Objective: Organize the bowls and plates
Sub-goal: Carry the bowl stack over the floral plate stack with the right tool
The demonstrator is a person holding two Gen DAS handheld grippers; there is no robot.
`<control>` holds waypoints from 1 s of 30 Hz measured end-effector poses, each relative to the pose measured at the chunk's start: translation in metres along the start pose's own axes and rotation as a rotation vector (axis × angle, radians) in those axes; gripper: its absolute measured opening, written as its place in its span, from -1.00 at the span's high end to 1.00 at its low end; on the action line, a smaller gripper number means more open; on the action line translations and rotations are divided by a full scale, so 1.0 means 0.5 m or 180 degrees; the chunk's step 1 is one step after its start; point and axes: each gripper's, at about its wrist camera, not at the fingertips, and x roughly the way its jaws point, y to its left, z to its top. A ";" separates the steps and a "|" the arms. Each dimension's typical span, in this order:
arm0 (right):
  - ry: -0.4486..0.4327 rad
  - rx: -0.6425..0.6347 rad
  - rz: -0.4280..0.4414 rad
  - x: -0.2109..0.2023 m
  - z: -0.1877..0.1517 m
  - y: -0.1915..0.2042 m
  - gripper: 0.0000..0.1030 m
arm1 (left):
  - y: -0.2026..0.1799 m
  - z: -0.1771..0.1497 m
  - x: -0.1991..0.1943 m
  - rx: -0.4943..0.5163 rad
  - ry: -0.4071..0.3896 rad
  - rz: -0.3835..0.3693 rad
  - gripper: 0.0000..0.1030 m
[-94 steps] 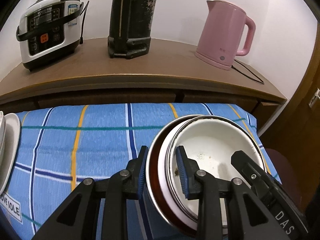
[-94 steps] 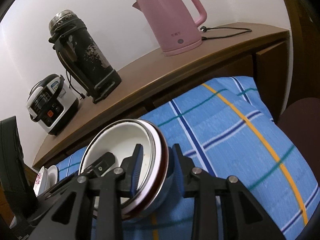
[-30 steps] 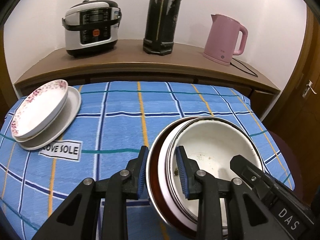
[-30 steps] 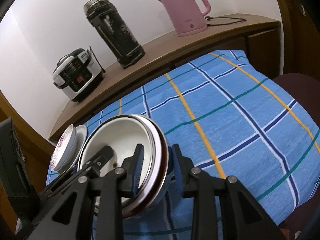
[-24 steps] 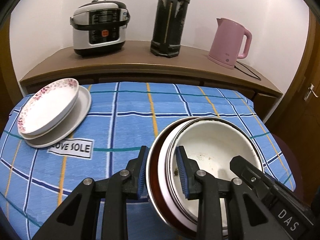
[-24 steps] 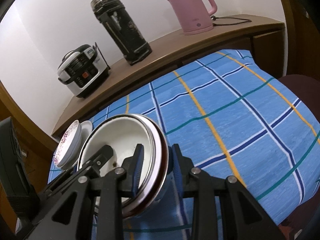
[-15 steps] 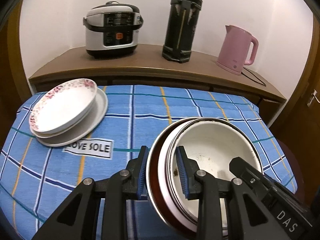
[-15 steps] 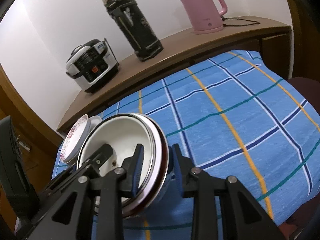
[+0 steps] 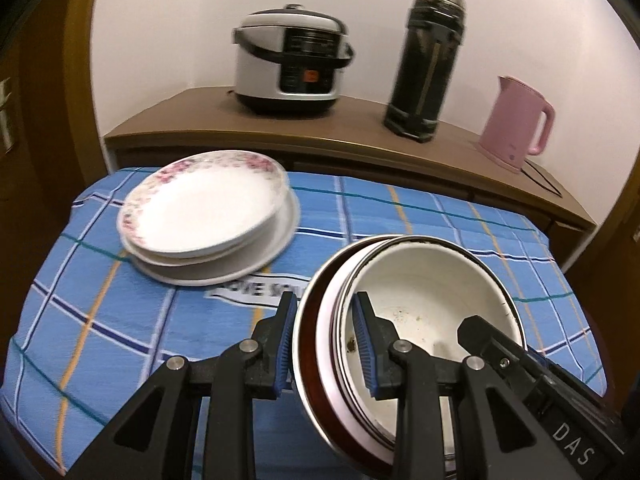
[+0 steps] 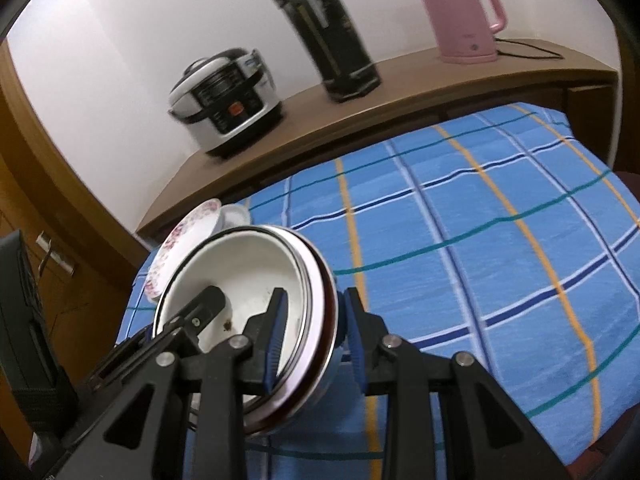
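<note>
Plate stack (image 9: pixel 208 224) now nearer, jaws clamping nested bowls (image 9: pixel 424 300)

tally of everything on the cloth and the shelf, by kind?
Nested bowls, held by both grippers: 2, possibly more
Plates, stacked: 3
Rice cooker: 1
Black thermos: 1
Pink kettle: 1
Total: 8

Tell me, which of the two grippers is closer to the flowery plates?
The left. The left gripper clamps the bowl stack on the rim facing the flowery plates; the right gripper grips the opposite rim, with the bowls between it and the plates.
</note>
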 end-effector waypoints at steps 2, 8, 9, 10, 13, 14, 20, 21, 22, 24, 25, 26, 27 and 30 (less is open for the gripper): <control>0.0033 -0.0043 0.0047 0.011 -0.001 0.018 0.44 | 0.021 0.002 -0.002 -0.0045 -0.0015 0.0062 0.39; 0.0087 -0.0155 0.0188 0.044 0.001 0.075 0.44 | 0.074 0.015 -0.011 -0.0152 -0.0068 0.0208 0.39; 0.0093 -0.0169 0.0212 0.048 0.001 0.083 0.44 | 0.082 0.018 -0.013 -0.0169 -0.0082 0.0238 0.39; 0.0097 -0.0185 0.0237 0.052 0.002 0.092 0.44 | 0.088 0.020 -0.015 -0.0182 -0.0092 0.0258 0.39; 0.0102 -0.0227 0.0300 0.063 0.005 0.118 0.44 | 0.109 0.027 -0.022 -0.0222 -0.0130 0.0320 0.39; 0.0102 -0.0239 0.0318 0.065 0.008 0.125 0.44 | 0.116 0.029 -0.023 -0.0239 -0.0142 0.0334 0.39; 0.0088 -0.0331 0.0412 0.083 0.019 0.168 0.44 | 0.151 0.049 -0.034 -0.0331 -0.0221 0.0434 0.38; 0.0086 -0.0348 0.0429 0.088 0.021 0.175 0.44 | 0.156 0.052 -0.034 -0.0344 -0.0231 0.0448 0.38; 0.0085 -0.0358 0.0442 0.090 0.022 0.180 0.44 | 0.161 0.056 -0.035 -0.0355 -0.0241 0.0464 0.38; 0.0081 -0.0381 0.0478 0.097 0.026 0.194 0.44 | 0.171 0.063 -0.035 -0.0374 -0.0263 0.0510 0.38; 0.0079 -0.0387 0.0491 0.099 0.028 0.198 0.44 | 0.174 0.065 -0.035 -0.0380 -0.0271 0.0530 0.38; 0.0079 -0.0391 0.0503 0.103 0.030 0.203 0.44 | 0.178 0.068 -0.035 -0.0387 -0.0278 0.0546 0.38; 0.0080 -0.0394 0.0515 0.106 0.031 0.206 0.44 | 0.182 0.071 -0.035 -0.0397 -0.0284 0.0558 0.38; 0.0079 -0.0407 0.0541 0.116 0.037 0.218 0.44 | 0.193 0.080 -0.033 -0.0420 -0.0303 0.0584 0.38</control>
